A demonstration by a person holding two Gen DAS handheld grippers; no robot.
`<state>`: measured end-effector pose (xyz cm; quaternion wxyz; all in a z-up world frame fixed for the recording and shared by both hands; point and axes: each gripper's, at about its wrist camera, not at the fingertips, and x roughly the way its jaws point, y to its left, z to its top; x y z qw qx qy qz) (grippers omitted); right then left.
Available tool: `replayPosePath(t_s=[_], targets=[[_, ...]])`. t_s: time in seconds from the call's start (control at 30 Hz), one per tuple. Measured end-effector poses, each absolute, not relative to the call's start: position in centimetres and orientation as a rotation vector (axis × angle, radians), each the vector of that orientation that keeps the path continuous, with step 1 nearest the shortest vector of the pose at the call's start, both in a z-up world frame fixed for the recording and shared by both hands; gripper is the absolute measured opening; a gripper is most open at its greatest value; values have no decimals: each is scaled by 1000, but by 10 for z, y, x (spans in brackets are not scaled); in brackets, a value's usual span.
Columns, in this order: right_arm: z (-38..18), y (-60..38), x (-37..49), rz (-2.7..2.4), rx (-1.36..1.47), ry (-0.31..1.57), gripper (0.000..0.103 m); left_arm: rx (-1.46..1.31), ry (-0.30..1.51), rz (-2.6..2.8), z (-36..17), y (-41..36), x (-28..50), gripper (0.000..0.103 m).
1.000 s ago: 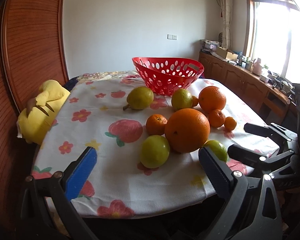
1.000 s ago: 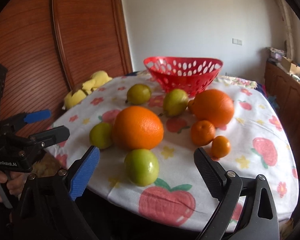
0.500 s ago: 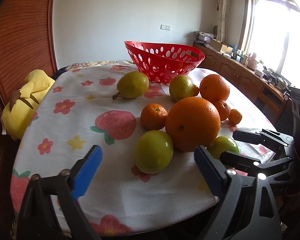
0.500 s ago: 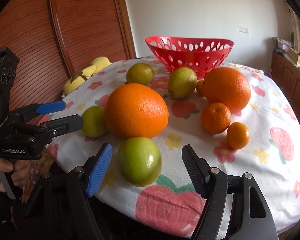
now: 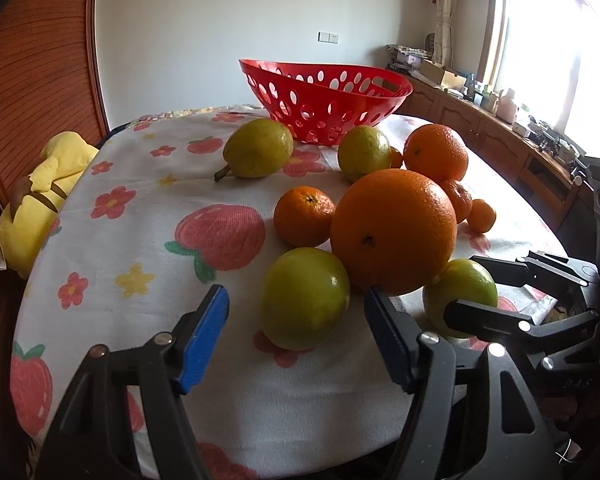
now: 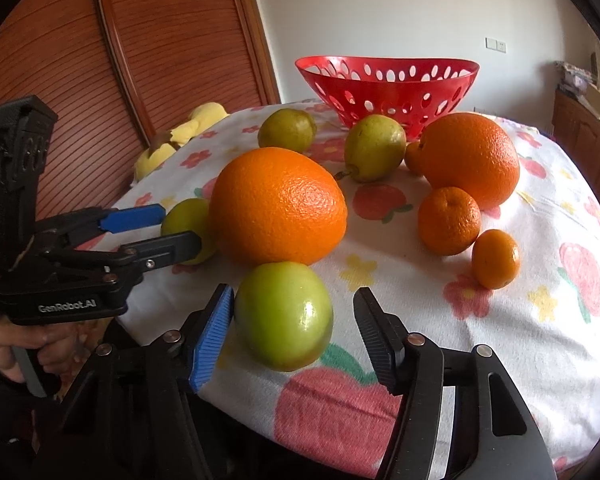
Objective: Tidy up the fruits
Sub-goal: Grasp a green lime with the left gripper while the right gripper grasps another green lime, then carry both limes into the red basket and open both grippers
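A red basket [image 5: 326,98] stands empty at the back of the table [image 5: 112,248], also in the right wrist view [image 6: 388,88]. Fruits lie in front of it: two large oranges [image 5: 394,230] [image 6: 470,158], several mandarins [image 5: 304,216], pears [image 5: 258,148] and green fruits. My left gripper [image 5: 296,318] is open around a green fruit [image 5: 304,298] without touching it. My right gripper [image 6: 292,318] is open around another green fruit [image 6: 284,314], its blue pad right at the fruit's left side.
A yellow plush toy [image 5: 40,196] lies at the table's left edge by a wooden wall. Wooden cabinets with clutter [image 5: 500,128] run under a bright window on the right. The two grippers are close together at the table's near edge.
Both grippers have moved forward to the near edge. Each now has a green fruit between its open jaws, and the jaws have narrowed a little.
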<state>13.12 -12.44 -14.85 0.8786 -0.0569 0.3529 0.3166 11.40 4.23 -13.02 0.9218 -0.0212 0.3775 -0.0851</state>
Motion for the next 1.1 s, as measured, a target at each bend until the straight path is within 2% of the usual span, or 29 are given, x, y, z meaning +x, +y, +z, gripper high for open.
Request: replayPosePath(t_s=[0.13, 0.17, 0.27, 0.43, 0.63, 0.73, 1.1], targets=[[-152, -121, 131, 665, -126, 743, 63, -39, 779, -185, -131, 41, 117, 69], [-152, -121, 131, 664, -125, 744, 63, -39, 781, -188, -131, 41, 117, 65], [-152, -121, 130, 666, -122, 750, 61, -39, 787, -192, -132, 39, 119, 60], [-152, -122, 130, 683, -113, 751, 52, -36, 788, -188, -132, 39, 120, 59], [-154, -119, 129, 683, -121, 755, 52, -35, 803, -182, -137, 38, 123, 59], [-156, -121, 129, 685, -111, 763, 52, -59, 800, -201, -139, 40, 123, 50], [-155, -133, 126, 679, -77, 760, 51, -41, 780, -185, -134, 40, 112, 50]])
